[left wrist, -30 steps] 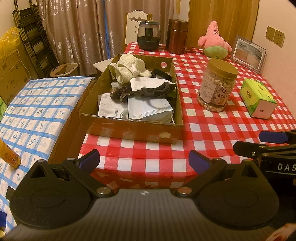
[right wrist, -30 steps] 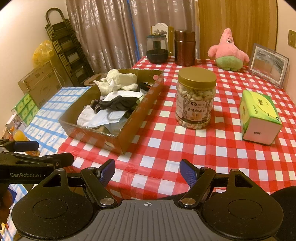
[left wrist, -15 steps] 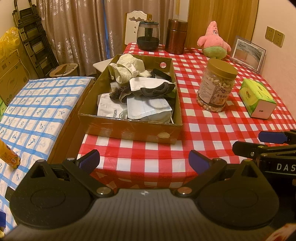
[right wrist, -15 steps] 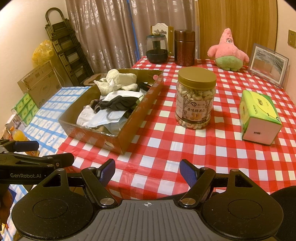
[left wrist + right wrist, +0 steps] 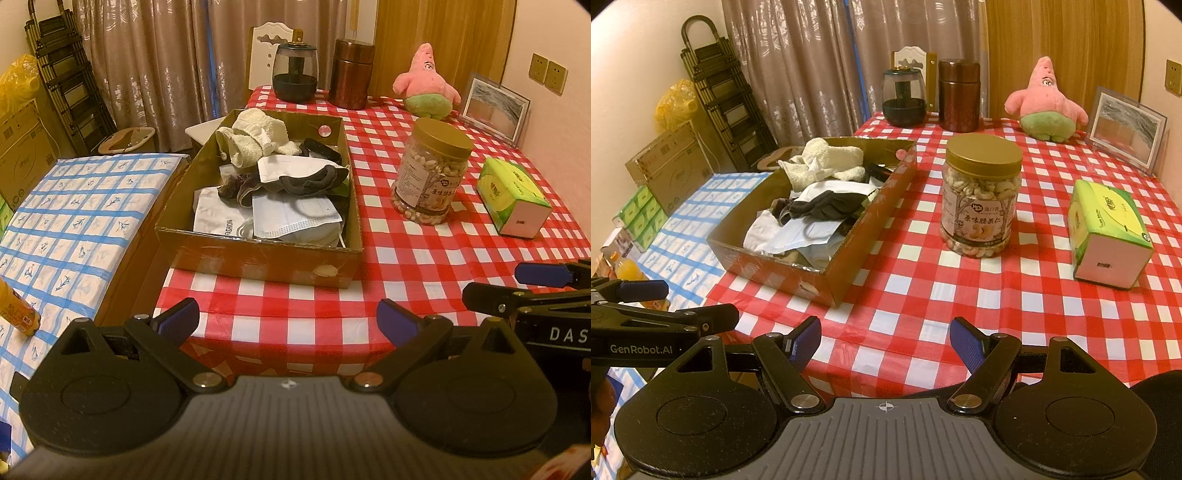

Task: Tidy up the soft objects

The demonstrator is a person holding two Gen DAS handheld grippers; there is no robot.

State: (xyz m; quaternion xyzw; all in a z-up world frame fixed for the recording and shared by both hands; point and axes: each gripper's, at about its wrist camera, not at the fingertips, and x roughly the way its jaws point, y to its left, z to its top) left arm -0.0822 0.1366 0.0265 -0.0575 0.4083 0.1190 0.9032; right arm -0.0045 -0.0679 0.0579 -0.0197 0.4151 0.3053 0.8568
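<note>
Both tools hang at the near edge of the tabletop [image 5: 1015, 295] with jaws spread wide and nothing between them: the left hand-held gripper [image 5: 288, 319] faces the cardboard box [image 5: 258, 258], and the right hand-held gripper [image 5: 885, 341] sits beside it, aimed at the cashew jar [image 5: 981, 195]. Over the last second almost nothing has shifted; the left view has drifted only slightly and the soft things lie just as they did. Inside the box are a cream towel [image 5: 255, 136], a dark sock [image 5: 310, 182], white cloth pieces and a face mask [image 5: 291, 218], heaped loosely. A pink starfish plush [image 5: 1047, 103] sits at the far end, well apart from the box, and a tissue pack [image 5: 1108, 229] lies to the right. That stillness fits either a pause over sorting yet to come or a heap already gathered.
</note>
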